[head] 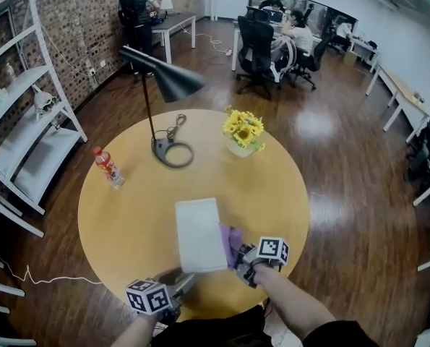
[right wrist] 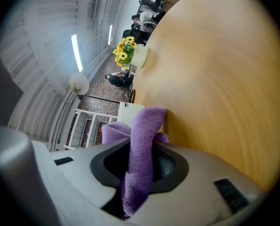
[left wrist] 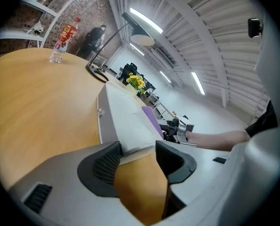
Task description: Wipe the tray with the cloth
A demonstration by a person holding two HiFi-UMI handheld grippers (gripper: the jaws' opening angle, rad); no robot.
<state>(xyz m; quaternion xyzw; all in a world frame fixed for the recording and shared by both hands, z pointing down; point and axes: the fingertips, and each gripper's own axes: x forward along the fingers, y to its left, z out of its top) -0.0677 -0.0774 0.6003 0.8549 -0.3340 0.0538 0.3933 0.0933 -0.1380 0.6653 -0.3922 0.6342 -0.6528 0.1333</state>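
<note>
A white rectangular tray (head: 199, 233) (left wrist: 125, 117) lies near the front of the round yellow table (head: 128, 223). My left gripper (head: 187, 279) (left wrist: 139, 149) is at the tray's near left corner, and its pads meet the tray's near edge on both sides. My right gripper (head: 238, 255) (right wrist: 142, 149) is shut on a purple cloth (head: 233, 241) (right wrist: 142, 135), which it holds against the tray's right edge. The cloth (left wrist: 152, 119) and a corner of the tray (right wrist: 130, 111) also show in the other gripper views.
A black lamp (head: 173, 152) with a coiled cord stands behind the tray. A vase of yellow flowers (head: 243, 130) is at the back right. A red-capped bottle (head: 108, 166) stands at the left. White shelves (head: 27, 121) line the left wall; people sit at desks beyond.
</note>
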